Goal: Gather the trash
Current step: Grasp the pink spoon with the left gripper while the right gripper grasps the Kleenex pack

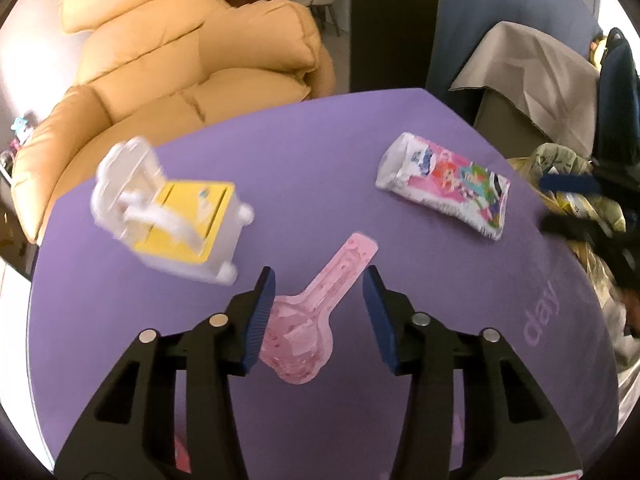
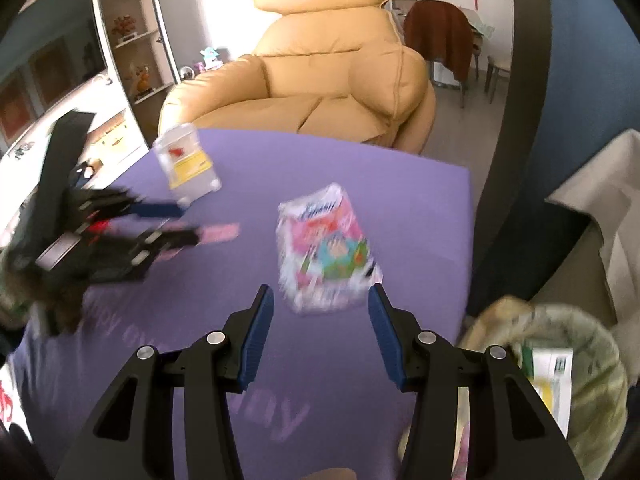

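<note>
Left gripper (image 1: 319, 276) is partly open astride the pink tray (image 1: 316, 312), pads clear of it; right gripper (image 2: 320, 295) is open and empty, wrapper (image 2: 326, 256) just ahead, on the tabletop (image 2: 400, 208)

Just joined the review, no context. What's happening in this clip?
A person is clearing trash off a purple table with two handheld claws. The left claw is open around a pink spoon-shaped plastic tray, not yet gripping it. The right claw is open just short of a colourful cartoon wrapper. A yellow-and-white carton lies untouched. A lined bin beside the table already holds some packaging.
</note>
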Tool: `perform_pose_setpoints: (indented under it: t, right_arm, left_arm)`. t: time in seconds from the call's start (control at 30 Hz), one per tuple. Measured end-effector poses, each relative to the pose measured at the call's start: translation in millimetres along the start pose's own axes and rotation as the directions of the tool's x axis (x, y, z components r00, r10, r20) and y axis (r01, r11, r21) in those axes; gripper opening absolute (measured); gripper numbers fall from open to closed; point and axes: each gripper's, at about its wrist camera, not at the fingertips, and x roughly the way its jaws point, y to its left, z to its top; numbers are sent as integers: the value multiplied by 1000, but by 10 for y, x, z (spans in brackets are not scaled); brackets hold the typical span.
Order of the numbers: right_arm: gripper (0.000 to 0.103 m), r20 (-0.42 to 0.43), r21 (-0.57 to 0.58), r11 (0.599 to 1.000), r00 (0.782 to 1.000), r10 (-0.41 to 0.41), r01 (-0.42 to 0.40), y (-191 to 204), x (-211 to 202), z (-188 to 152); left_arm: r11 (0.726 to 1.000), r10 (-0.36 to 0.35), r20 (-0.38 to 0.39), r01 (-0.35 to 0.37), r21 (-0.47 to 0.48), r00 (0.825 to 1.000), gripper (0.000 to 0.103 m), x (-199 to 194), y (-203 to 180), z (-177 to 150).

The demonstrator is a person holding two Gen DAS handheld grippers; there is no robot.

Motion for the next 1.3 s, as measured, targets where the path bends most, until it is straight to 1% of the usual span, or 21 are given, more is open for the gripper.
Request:
perform_pose_setpoints:
  t: [0.1, 0.17, 0.3, 0.33, 0.4, 0.5, 0.57, 0.67, 0.77, 0.83, 0.9, 0.97, 1.07, 1.17, 1.2, 1.27, 1.3]
  right_arm:
    - [47, -23, -24, 1000, 1000, -9, 9, 21, 267, 215]
    - [47, -27, -32, 999, 1000, -11, 10, 32, 403, 293]
    - [47, -30, -15, 999, 999, -34, 33, 15, 675, 431]
    - [47, -42, 1, 1000, 999, -29, 29, 0, 746, 456]
    - [47, -57, 19, 1000, 998, -19, 20, 0, 809, 460]
    - [47, -77, -2, 1000, 997, 3, -4, 113, 799, 381]
    - [47, -82, -25, 1000, 997, 12, -14, 242, 717, 258]
    - [48, -87, -64, 998, 996, 13, -18, 400, 587, 71]
    - [49, -87, -78, 997, 996, 0, -7, 464, 522, -18]
    - [56, -72, -67, 998, 997, 10, -14, 483, 518, -55]
    - [57, -63, -66, 998, 998, 2, -6, 501, 517, -75]
    - [57, -75, -93, 996, 997, -18, 11, 541, 526, -70]
    - [57, -95, -102, 995, 995, 5, -15, 505, 520, -55]
    - [57, -69, -105, 994, 998, 7, -14, 501, 510, -89]
    - [56, -70, -102, 995, 998, 1, -8, 507, 505, -94]
    - [38, -82, -91, 996, 996, -32, 25, 527, 469, -95]
    - [24, -90, -77, 997, 996, -23, 16, 526, 422, -103]
  left_arm:
    - [999, -10, -15, 10, -46, 1000, 43, -115, 84, -140]
    - [997, -25, -17, 24, -71, 1000, 43, -208, 140, -258]
    - [987, -84, -9, 83, -136, 996, 43, -381, 240, -464]
    - [981, -109, -4, 107, -160, 994, 44, -424, 270, -517]
    - [972, -130, 6, 129, -198, 991, 46, -491, 325, -597]
    - [962, -117, 35, 122, -245, 992, 49, -608, 401, -696]
    - [958, -97, 50, 107, -266, 994, 50, -677, 421, -732]
    - [951, -99, 59, 112, -287, 993, 51, -747, 456, -801]
    - [951, -102, 53, 113, -287, 993, 51, -761, 444, -839]
    - [952, -107, 54, 118, -281, 993, 51, -765, 423, -843]
    - [952, -112, 58, 124, -280, 992, 51, -780, 411, -848]
    - [952, -117, 65, 130, -276, 991, 51, -793, 398, -872]
    - [956, -114, 68, 128, -264, 991, 51, -768, 362, -840]
    - [960, -109, 76, 125, -252, 991, 51, -726, 327, -824]
    - [958, -114, 74, 129, -256, 991, 51, -715, 325, -828]
    - [958, -116, 67, 129, -254, 991, 51, -677, 329, -819]
    - [961, -105, 64, 117, -250, 992, 51, -665, 328, -817]
